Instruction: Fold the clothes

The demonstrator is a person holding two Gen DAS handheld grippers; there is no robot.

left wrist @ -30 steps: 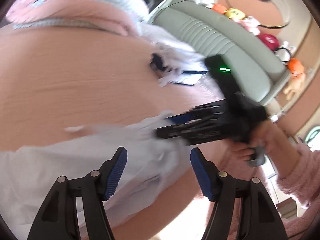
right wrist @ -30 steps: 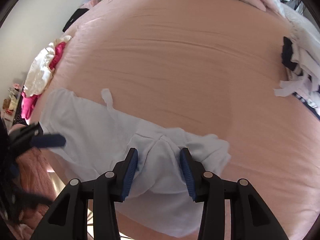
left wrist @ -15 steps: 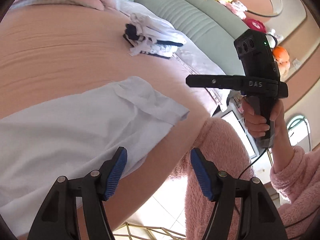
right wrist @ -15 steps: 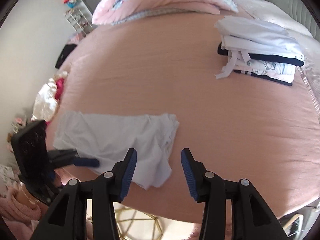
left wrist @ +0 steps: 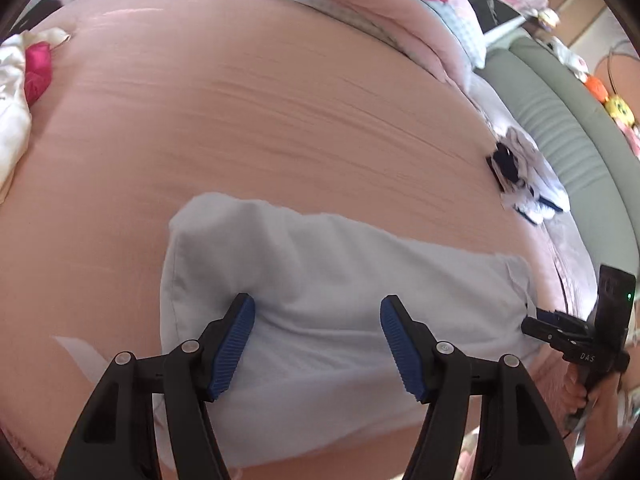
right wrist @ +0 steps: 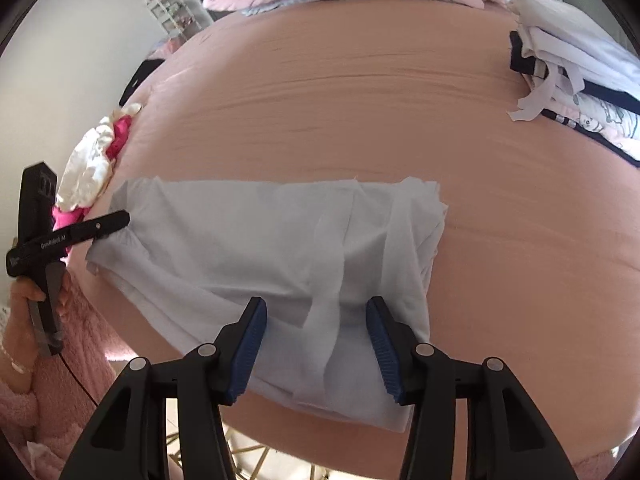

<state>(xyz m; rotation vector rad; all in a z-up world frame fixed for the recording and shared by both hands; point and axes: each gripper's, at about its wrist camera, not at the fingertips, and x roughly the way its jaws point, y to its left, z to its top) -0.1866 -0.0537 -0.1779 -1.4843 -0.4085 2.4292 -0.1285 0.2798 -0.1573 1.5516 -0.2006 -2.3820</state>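
Note:
A pale blue garment [left wrist: 340, 280] lies folded into a long band across the near edge of the pink bed [left wrist: 280, 100]. My left gripper [left wrist: 318, 344] hovers open over the band's left half, its blue pads apart and not pressing the cloth. In the right wrist view the same garment [right wrist: 240, 240] shows layered folds at its right end. My right gripper [right wrist: 316, 344] stands over that end, jaws closing, cloth below and between them but not pinched. The right gripper [left wrist: 536, 322] also shows at the band's right end in the left view, and the left gripper [right wrist: 120, 218] at its left corner.
A stack of folded clothes [right wrist: 580, 72] sits at the bed's right side. A white and pink heap of clothes [right wrist: 96, 160] lies at the left edge. Pillows [left wrist: 360, 4] line the far end, with a green padded headboard [left wrist: 580, 140] to the right. A hand in a fuzzy pink sleeve [right wrist: 24, 312] holds the left gripper.
The right gripper has let go of a bunched fold, pulled back, then come close over the right end. The left gripper swung left over the garment, which now lies flat in a band.

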